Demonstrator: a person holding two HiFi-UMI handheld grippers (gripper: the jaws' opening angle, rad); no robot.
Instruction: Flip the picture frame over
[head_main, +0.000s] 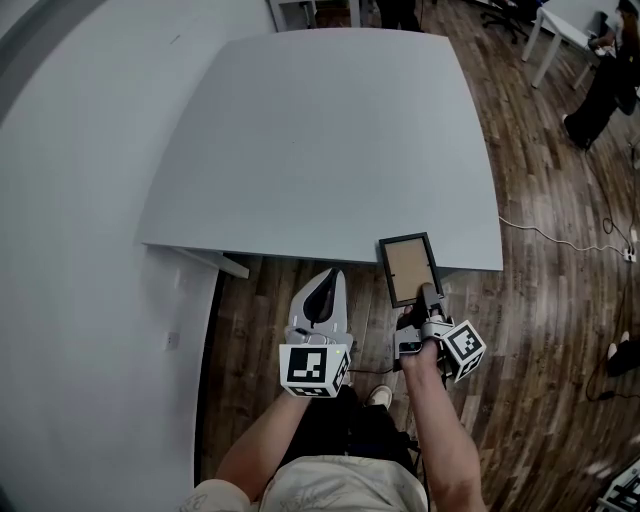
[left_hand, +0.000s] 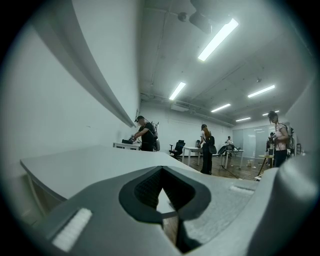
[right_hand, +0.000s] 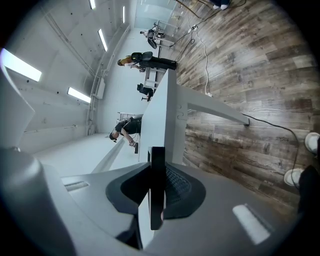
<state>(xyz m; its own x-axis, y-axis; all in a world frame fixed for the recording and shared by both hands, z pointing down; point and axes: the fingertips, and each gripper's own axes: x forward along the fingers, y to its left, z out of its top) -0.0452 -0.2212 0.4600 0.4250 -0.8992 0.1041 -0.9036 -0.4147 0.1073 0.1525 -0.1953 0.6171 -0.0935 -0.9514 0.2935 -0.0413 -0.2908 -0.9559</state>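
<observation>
The picture frame (head_main: 409, 267) is black with a brown panel facing up. It sticks out past the near edge of the grey table (head_main: 320, 140), toward its right end. My right gripper (head_main: 426, 297) is shut on the frame's near short side. In the right gripper view the frame (right_hand: 157, 170) shows edge-on, clamped between the pads. My left gripper (head_main: 322, 297) hangs over the floor just in front of the table edge, left of the frame and apart from it. Its jaws are closed with nothing between them, and the left gripper view looks across the table top (left_hand: 90, 160).
A white wall (head_main: 60, 250) runs along the table's left side. Wooden floor (head_main: 540, 320) lies to the right and in front, with a cable (head_main: 560, 238) across it. More white tables (head_main: 560, 25) and people stand in the background. A shoe (head_main: 380, 397) shows below the grippers.
</observation>
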